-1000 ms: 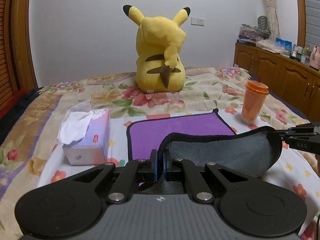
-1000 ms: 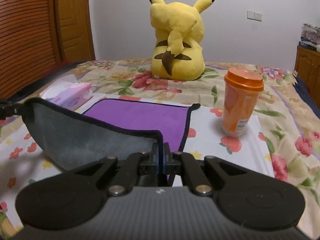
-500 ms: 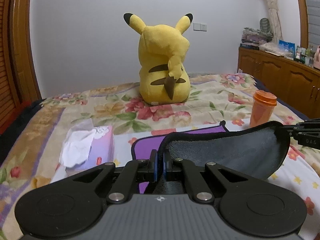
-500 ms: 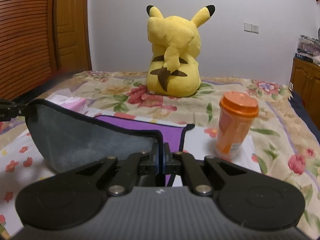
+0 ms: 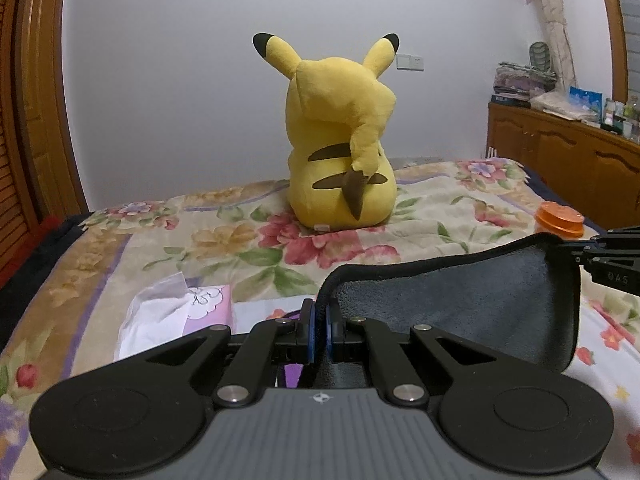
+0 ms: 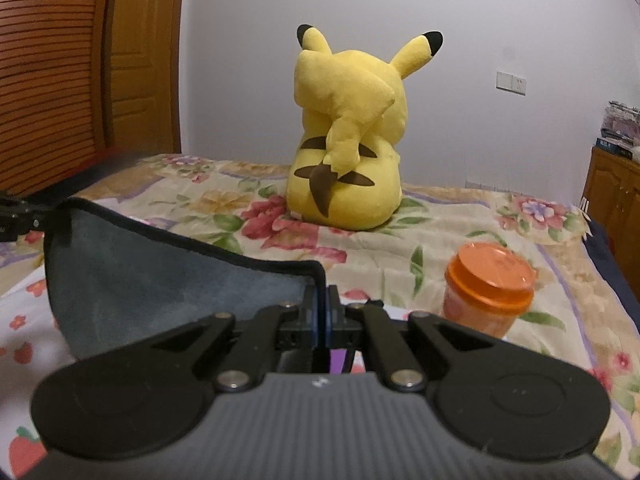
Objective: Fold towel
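- Jaws of my left gripper (image 5: 319,330) and right gripper (image 6: 323,322) are each clamped on a corner of the towel (image 5: 460,300).
- Towel hangs between them, grey side showing, lifted above the bed (image 6: 460,216).

left gripper (image 5: 319,322) and right gripper (image 6: 322,316): black linkages, silver screws, blue pads, ribbed grey bodies.
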A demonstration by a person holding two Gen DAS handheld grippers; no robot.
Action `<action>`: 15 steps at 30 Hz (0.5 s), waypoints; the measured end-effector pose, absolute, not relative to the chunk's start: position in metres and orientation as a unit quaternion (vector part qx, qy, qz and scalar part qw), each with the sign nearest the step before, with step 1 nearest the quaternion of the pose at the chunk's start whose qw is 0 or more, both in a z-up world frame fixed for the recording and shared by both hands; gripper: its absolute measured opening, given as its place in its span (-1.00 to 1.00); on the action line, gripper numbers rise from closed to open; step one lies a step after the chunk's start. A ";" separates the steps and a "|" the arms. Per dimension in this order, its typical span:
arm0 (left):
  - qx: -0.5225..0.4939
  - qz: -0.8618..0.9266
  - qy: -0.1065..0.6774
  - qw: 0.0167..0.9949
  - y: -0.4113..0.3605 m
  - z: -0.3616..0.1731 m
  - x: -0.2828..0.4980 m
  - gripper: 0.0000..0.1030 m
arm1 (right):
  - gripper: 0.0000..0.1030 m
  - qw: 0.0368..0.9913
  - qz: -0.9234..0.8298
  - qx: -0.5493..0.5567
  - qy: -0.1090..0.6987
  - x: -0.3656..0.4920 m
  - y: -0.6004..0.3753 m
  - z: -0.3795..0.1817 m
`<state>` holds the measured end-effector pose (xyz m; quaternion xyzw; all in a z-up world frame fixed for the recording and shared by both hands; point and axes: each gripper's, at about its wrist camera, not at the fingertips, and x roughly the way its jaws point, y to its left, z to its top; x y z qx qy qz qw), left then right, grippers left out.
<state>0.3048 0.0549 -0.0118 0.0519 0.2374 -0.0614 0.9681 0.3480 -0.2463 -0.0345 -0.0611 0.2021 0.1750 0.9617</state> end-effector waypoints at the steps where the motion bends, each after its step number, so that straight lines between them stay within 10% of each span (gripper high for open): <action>1: 0.053 -0.060 0.236 0.969 0.055 -0.012 0.309 -0.85 | -0.92 0.962 0.174 -0.064 0.201 0.350 -0.245 -0.035; 15: 0.063 -0.049 0.236 0.968 0.050 -0.028 0.367 -0.85 | -0.92 0.966 0.153 -0.074 0.195 0.398 -0.243 -0.053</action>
